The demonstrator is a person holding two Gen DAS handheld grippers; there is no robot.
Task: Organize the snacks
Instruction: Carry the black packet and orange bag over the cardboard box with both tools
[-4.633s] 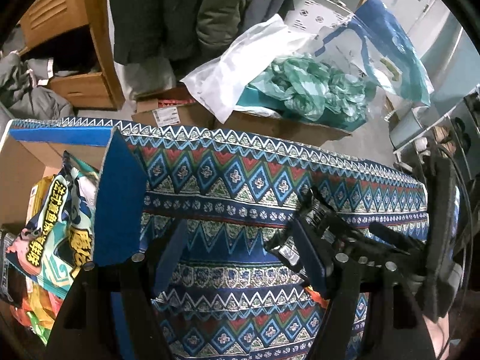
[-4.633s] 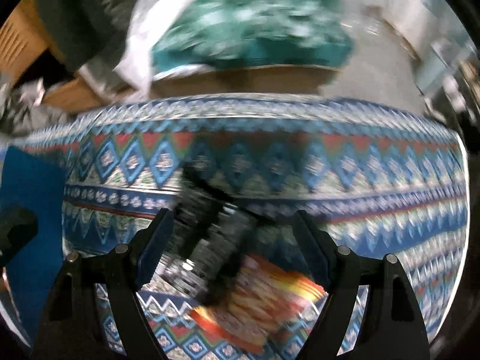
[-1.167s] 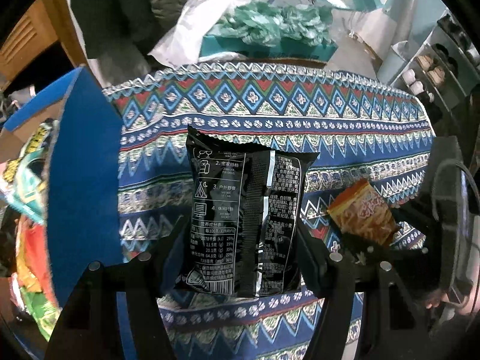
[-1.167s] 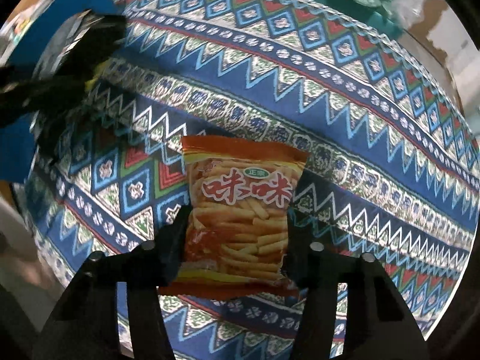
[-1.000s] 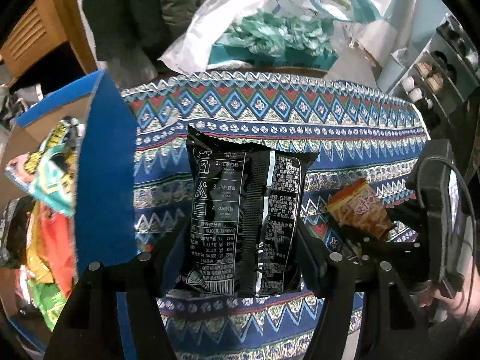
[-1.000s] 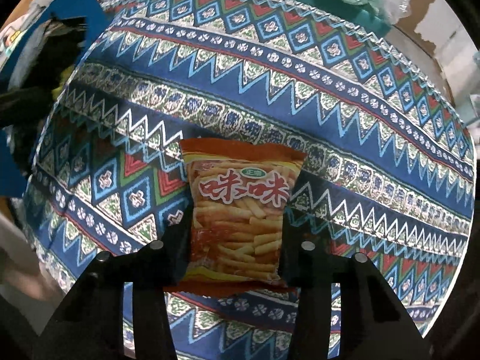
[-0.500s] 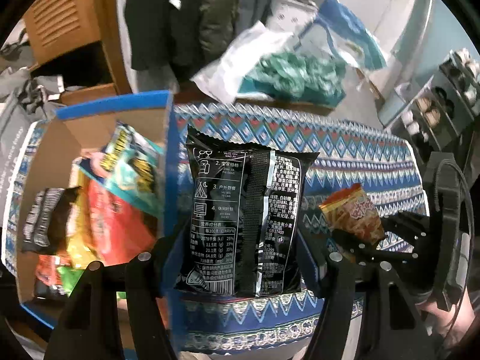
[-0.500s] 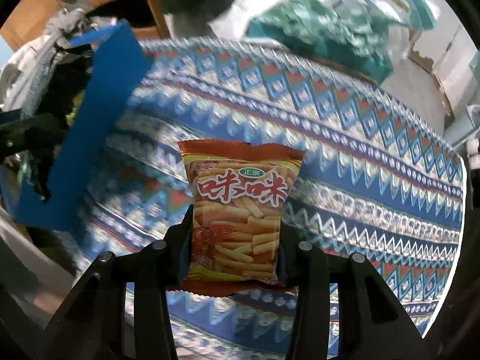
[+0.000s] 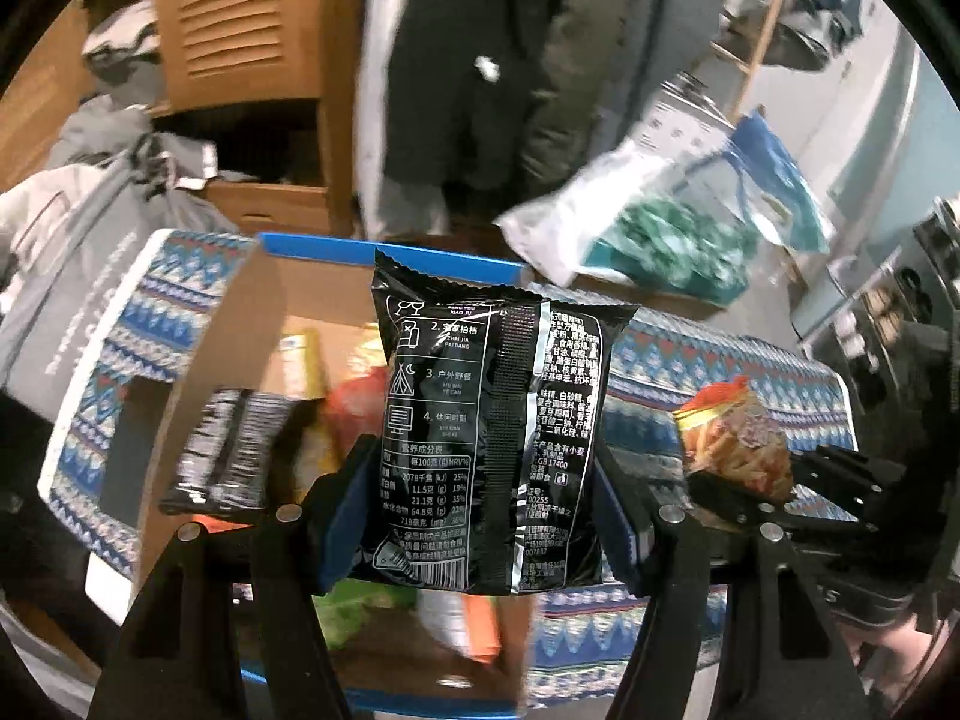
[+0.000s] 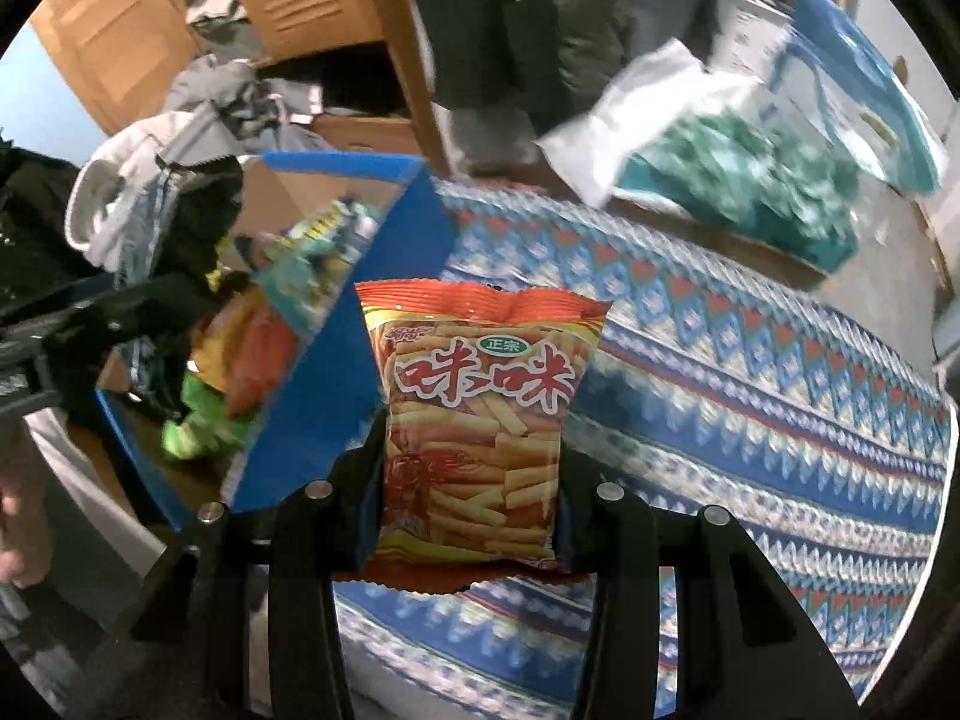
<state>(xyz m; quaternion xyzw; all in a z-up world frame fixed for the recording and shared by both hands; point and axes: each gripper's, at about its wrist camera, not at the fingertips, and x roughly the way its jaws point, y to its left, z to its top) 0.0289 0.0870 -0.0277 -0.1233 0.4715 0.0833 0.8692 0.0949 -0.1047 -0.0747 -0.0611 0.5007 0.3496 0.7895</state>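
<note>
My left gripper is shut on a black snack packet and holds it upright above a blue-edged cardboard box that holds several snack packs. My right gripper is shut on an orange packet of stick snacks, held above the patterned cloth just right of the box. The orange packet and the right gripper also show at the right of the left wrist view. The left gripper's dark arm shows at the left of the right wrist view.
The table is covered with a blue patterned cloth. Behind it lie a white plastic bag with green contents, a grey bag, hanging coats and a wooden cabinet.
Both grippers have risen and moved left with their packets. The left gripper now hangs over the open box; the right gripper has come closer to the box's right wall.
</note>
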